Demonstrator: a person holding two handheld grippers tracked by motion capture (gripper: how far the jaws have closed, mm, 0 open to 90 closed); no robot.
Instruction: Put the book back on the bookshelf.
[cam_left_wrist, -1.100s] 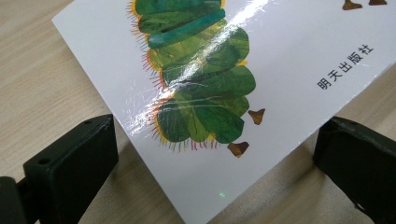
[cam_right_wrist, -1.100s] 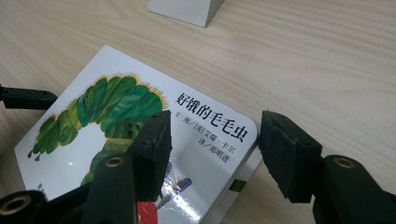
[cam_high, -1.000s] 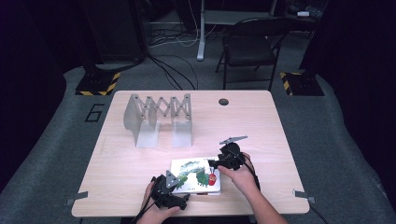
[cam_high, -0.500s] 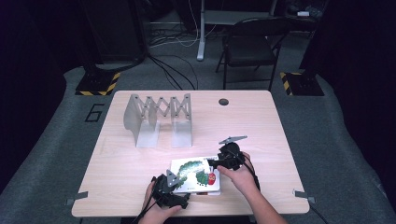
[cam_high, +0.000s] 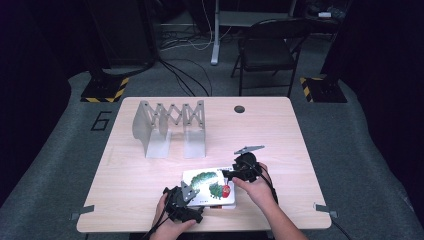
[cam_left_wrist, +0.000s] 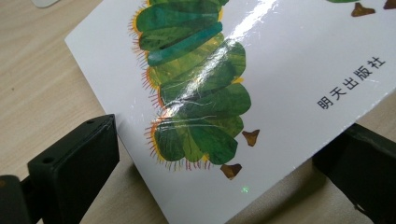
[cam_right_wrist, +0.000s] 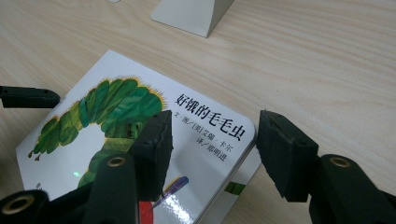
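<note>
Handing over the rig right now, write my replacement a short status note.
Left gripper: open, jaws astride the near corner of the white caterpillar picture book, not pressing.
Right gripper: open, jaws have just been closing around the book's far right corner.
Book: flat on the light wooden table, near edge; grey metal accordion book rack stands empty behind.
Done: both grippers positioned.
Left: probably grip, lift, stand the book in the rack.

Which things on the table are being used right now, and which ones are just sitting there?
Being used:
- caterpillar picture book, lying near the front table edge
- left tongs, one jaw on each side of the book's corner
- right tongs, at the book's other end, jaws just closing in

Just sitting there:
- grey folding rack, standing further back
- round hole in the table top
</note>
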